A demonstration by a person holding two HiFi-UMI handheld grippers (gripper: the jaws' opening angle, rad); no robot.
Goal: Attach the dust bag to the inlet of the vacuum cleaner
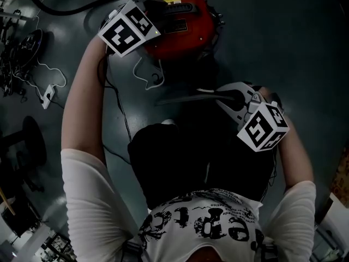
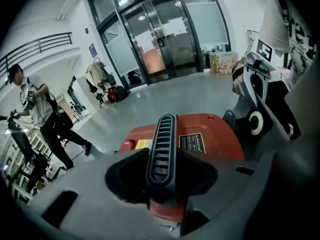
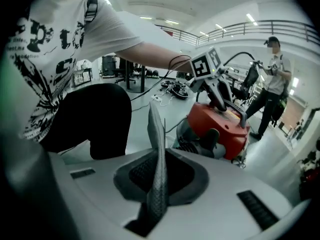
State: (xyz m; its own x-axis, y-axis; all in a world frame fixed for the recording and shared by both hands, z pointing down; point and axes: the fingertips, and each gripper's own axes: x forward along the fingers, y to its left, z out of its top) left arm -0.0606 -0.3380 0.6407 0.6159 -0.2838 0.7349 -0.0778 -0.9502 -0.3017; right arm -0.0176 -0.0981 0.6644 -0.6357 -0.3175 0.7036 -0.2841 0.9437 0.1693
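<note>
Jaws of the right gripper (image 3: 159, 184) were pinched almost together on the edge of the thin grey woven-mesh dust bag (image 3: 156, 129). The bag stood up between them as a limp sheet, near the machine but not touching it. Those of the left gripper (image 2: 161, 174) stood fairly wide, clamped on the black ribbed carry handle (image 2: 161, 129) of the red drum-shaped plastic vacuum cleaner (image 2: 210, 139).

The bag looked light, soft and floppy, likely to sag and fold, so a stiffer mouth collar would be the sensible hold. No view showed such a collar or the inlet clearly. The cleaner seemed heavy and rigid, best steadied by its handle.

It sat on a smooth grey floor (image 1: 272, 42), with a white power strip (image 1: 48, 94) and loose cables lying nearby. The room was a bright hall with tall glass doors (image 2: 165, 39) and a bystander (image 2: 37, 104).
</note>
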